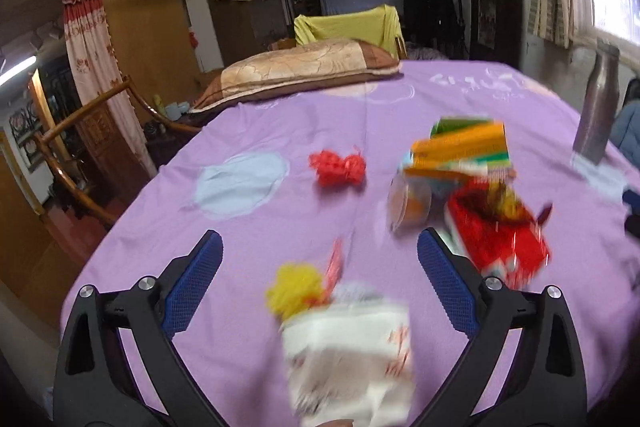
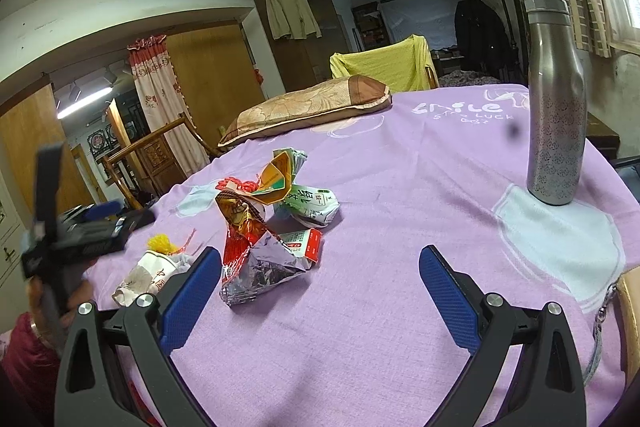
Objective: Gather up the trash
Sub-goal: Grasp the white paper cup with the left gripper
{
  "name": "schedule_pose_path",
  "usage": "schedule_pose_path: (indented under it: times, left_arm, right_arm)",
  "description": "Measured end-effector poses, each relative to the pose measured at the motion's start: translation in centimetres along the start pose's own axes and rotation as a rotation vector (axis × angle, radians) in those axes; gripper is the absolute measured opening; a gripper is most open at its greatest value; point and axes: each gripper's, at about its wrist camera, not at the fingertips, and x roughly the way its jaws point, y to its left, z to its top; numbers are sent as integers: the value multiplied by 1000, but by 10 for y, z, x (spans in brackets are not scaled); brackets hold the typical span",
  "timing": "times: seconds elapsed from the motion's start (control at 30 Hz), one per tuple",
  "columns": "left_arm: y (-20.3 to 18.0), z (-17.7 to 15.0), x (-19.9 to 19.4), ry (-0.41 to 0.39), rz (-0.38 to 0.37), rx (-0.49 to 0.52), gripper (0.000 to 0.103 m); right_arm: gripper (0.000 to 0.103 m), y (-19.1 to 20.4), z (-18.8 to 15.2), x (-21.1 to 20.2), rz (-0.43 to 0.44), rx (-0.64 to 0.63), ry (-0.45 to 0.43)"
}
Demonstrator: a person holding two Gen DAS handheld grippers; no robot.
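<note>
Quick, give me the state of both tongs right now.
Left tongs: open, holding nothing; the crumpled paper cup lies between the fingers, ungripped.
Right tongs: open, empty.

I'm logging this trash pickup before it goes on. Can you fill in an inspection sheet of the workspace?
Surface: purple cloth with pale blue patches, laid flat.
Job's things: crumpled paper cup with yellow tuft lies between the left tongs, untouched; foil wrapper, green packet, red scrap in a loose pile.
Clutter: steel bottle upright; pillow at far edge.
Grippers: left tongs open; right tongs open, empty.
Cables: nothing seen.
Surroundings: wooden chair, curtain, hanging jacket.
</note>
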Motion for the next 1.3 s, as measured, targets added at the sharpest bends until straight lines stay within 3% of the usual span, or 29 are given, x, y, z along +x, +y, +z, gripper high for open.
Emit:
schedule_pose_path:
  times: [0.23,0.43,0.63,0.7,0.8,0.97,1.03,1.17,1.3]
  left_arm:
    - [-12,-68,-9,96,22,35,96]
    - [-20,-81,1,122,-55,-22,96]
    - [-14,-79,8,119,-73,-44,96]
    - [-9,-75,8,107,-66,-46,87]
    - [0,-59,2,82,-52,-47,81]
    - [13,-23,-7,20,-48,-78,81]
    - [17,-19,-7,38,-64,-101,81]
    - [14,-34,-5,120,-148,-125,96]
    - [-5,-53,7,196,-119,-37,96]
  right_arm:
    - [97,7,-2,-4,-3,-38,-18]
    - [97,6,-2,-5,-8,-34,-18]
    - [97,6,-2,-6,-5,-37,-19]
    - [97,5,-2,-6,-5,-37,-22]
    - [97,6,-2,-6,-5,-37,-22]
    - [97,6,-2,-8,-8,-36,-30]
    - [97,6,-2,-9,-8,-35,-31]
    - [97,7,-3,-10,-5,-40,-28]
    - [97,7,-3,-11,-6,-45,-30]
